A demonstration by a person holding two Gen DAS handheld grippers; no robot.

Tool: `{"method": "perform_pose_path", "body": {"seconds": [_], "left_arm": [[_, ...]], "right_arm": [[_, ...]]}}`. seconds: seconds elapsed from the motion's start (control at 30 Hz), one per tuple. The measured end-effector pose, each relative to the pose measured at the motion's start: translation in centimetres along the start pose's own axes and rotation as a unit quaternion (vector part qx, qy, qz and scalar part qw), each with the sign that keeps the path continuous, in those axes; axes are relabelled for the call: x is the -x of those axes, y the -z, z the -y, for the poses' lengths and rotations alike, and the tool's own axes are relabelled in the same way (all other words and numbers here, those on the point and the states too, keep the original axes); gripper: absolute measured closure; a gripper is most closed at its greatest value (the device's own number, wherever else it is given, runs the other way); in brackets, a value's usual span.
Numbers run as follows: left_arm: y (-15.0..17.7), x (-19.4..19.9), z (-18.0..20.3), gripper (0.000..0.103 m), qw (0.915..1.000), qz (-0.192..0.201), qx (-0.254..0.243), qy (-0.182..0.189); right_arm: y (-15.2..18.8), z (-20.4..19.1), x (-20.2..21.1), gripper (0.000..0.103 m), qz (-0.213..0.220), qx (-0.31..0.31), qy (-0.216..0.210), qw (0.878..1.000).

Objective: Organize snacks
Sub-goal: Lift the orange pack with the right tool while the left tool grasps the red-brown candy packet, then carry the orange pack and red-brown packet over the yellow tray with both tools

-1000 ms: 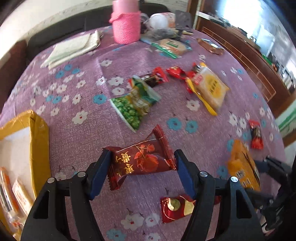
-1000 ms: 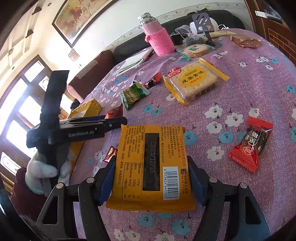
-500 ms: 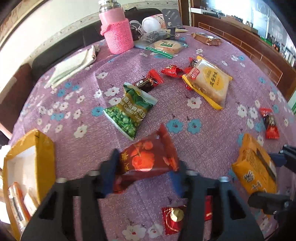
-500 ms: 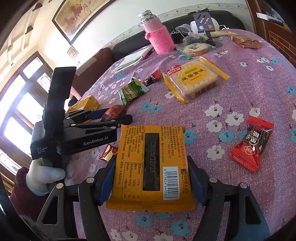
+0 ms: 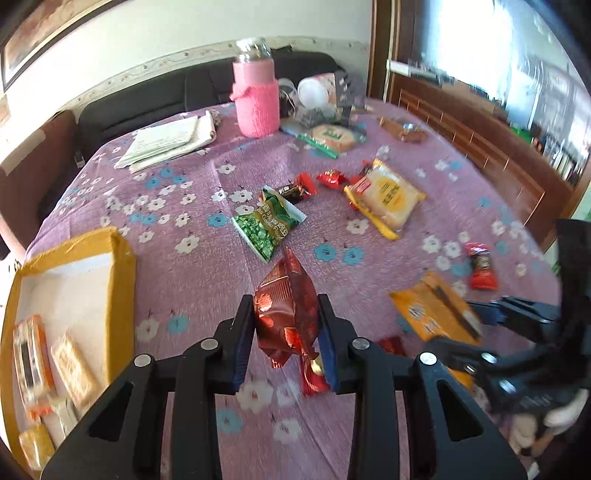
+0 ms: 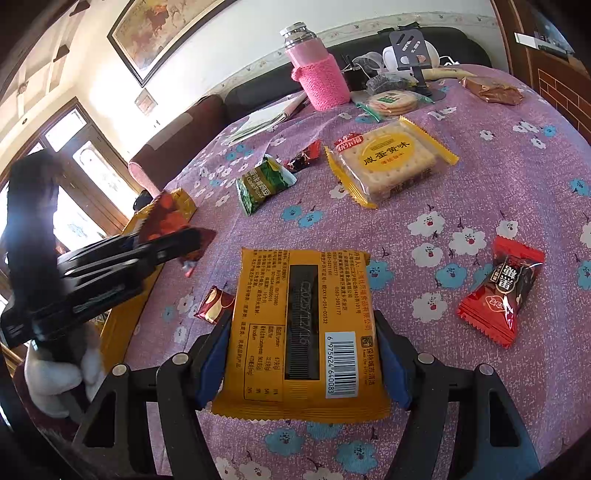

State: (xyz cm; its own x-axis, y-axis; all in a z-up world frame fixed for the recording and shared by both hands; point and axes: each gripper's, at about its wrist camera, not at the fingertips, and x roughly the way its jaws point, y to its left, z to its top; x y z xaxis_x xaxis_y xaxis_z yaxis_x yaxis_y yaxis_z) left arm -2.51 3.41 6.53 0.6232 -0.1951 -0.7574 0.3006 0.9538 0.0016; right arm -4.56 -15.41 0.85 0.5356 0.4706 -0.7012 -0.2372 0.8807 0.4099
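Blur — red packet point(image 5: 286, 314) creased, unreadable

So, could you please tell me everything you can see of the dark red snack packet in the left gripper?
The dark red snack packet is a glossy foil pouch with crimped, serrated ends and red-gold print. The left gripper, whose jaws have just been closing, squeezes it from both sides, so it is crumpled and stands on end, one end pointing up. It hangs clear of the purple flowered tablecloth, touching only the blue pads.

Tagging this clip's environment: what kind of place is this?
Most likely a home living room: a dark sofa behind a table with a purple floral tablecloth, a framed painting on the wall, and a knit-sleeved pink flask.
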Motion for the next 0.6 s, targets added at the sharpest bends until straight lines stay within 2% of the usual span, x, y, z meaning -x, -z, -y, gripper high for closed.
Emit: {"method": "perform_pose_path", "body": {"seconds": [0.23,0.37,0.6], "left_arm": [[2.2,4.6,-1.8,0.074,0.9969,0.050,0.058,0.017],[3.9,6.9,-3.8,0.074,0.9915,0.083,0.100,0.008],[6.9,11.4,-8.8,0.073,0.9786,0.116,0.170,0.002]], "right_arm": [[0.1,0.1,0.7,0.031,0.018,-0.004,0.001,1.000],[0.2,-0.2,1.2,0.031,0.031,-0.001,0.006,1.000],[-0.6,-2.5,2.7,0.031,0.032,0.009,-0.005,0.999]]}}
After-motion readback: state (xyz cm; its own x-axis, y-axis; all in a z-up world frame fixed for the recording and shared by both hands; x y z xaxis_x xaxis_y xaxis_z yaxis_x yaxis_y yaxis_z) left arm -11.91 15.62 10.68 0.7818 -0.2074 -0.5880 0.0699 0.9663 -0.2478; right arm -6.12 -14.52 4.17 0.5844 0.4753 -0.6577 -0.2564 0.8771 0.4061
